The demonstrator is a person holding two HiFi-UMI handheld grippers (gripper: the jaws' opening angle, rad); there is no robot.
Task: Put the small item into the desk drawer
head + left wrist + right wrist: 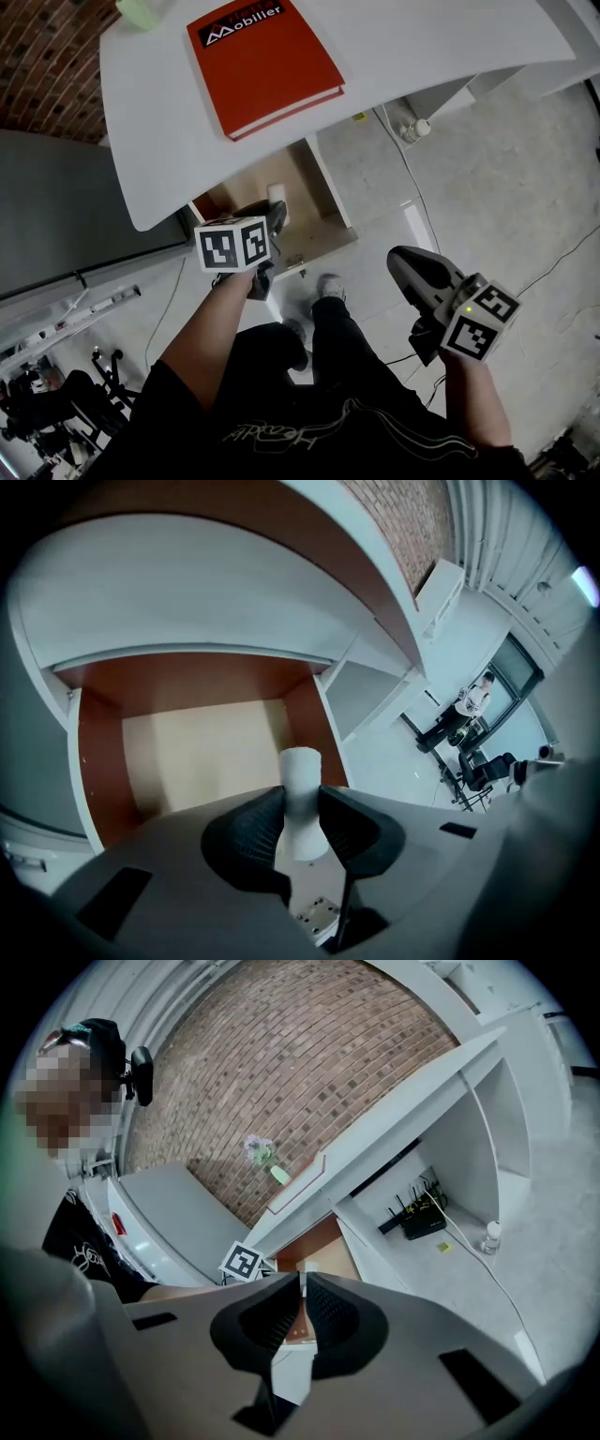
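The small item (301, 794) is a white, roughly cylindrical piece; in the head view it (277, 194) shows just past the left gripper's jaws. My left gripper (302, 803) is shut on its lower part, with the top sticking out above the pads. It hangs over the open desk drawer (197, 752), which has a pale floor and reddish-brown walls. In the head view the left gripper (274, 212) is above the drawer (314, 197), under the white desk's (394, 47) front edge. My right gripper (398, 259) is off to the right over the floor, jaws shut and empty (302, 1290).
A red book (262, 61) and a pale green object (141, 11) lie on the desk. A grey cabinet (75, 216) stands left of the drawer. On the floor under the desk are a bottle (418, 128), cables and a black router (422, 1220). The person's shoe (329, 285) is below the drawer.
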